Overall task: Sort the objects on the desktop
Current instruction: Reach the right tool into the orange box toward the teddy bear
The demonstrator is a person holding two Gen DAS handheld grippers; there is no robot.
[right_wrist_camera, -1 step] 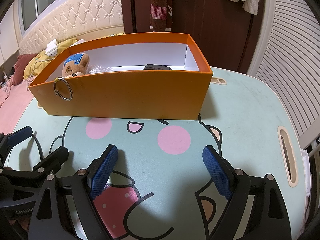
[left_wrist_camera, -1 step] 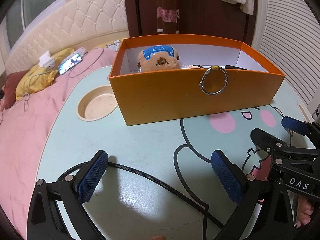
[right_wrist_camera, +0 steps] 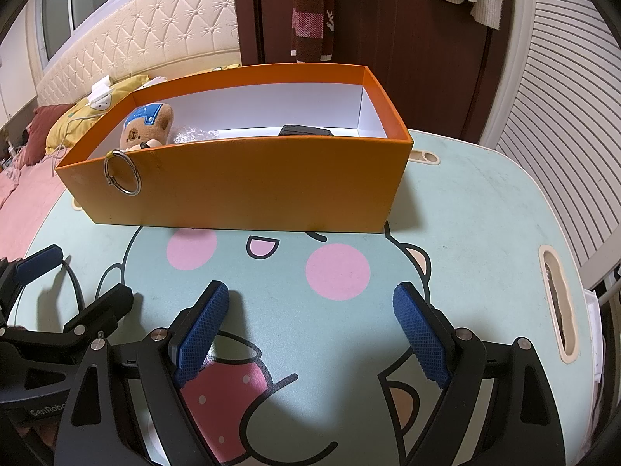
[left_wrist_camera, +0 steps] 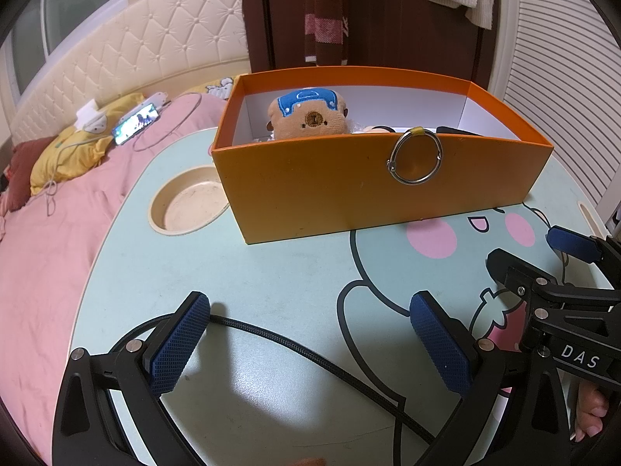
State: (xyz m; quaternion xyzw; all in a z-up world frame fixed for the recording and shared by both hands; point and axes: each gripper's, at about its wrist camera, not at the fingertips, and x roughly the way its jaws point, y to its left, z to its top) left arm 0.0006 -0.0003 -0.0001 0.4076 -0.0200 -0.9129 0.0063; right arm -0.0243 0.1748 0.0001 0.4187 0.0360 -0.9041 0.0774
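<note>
An orange box (left_wrist_camera: 349, 190) (right_wrist_camera: 248, 190) stands on the cartoon-print table. Inside it are a brown plush bear with a blue cap (left_wrist_camera: 308, 116) (right_wrist_camera: 145, 126), a dark flat object (right_wrist_camera: 306, 130) and some clear wrap (right_wrist_camera: 192, 136). A metal ring (left_wrist_camera: 415, 157) (right_wrist_camera: 122, 173) hangs on the box's near wall. My left gripper (left_wrist_camera: 310, 334) is open and empty, low over the table in front of the box. My right gripper (right_wrist_camera: 310, 330) is open and empty, also in front of the box. A black cable (left_wrist_camera: 310, 349) runs under the left gripper.
A round cup recess (left_wrist_camera: 190, 206) lies in the table left of the box. A slot handle (right_wrist_camera: 557, 303) is at the table's right edge. A pink bed (left_wrist_camera: 46, 240) with a phone (left_wrist_camera: 136, 122) and yellow pillow lies left. A door and slatted wall stand behind.
</note>
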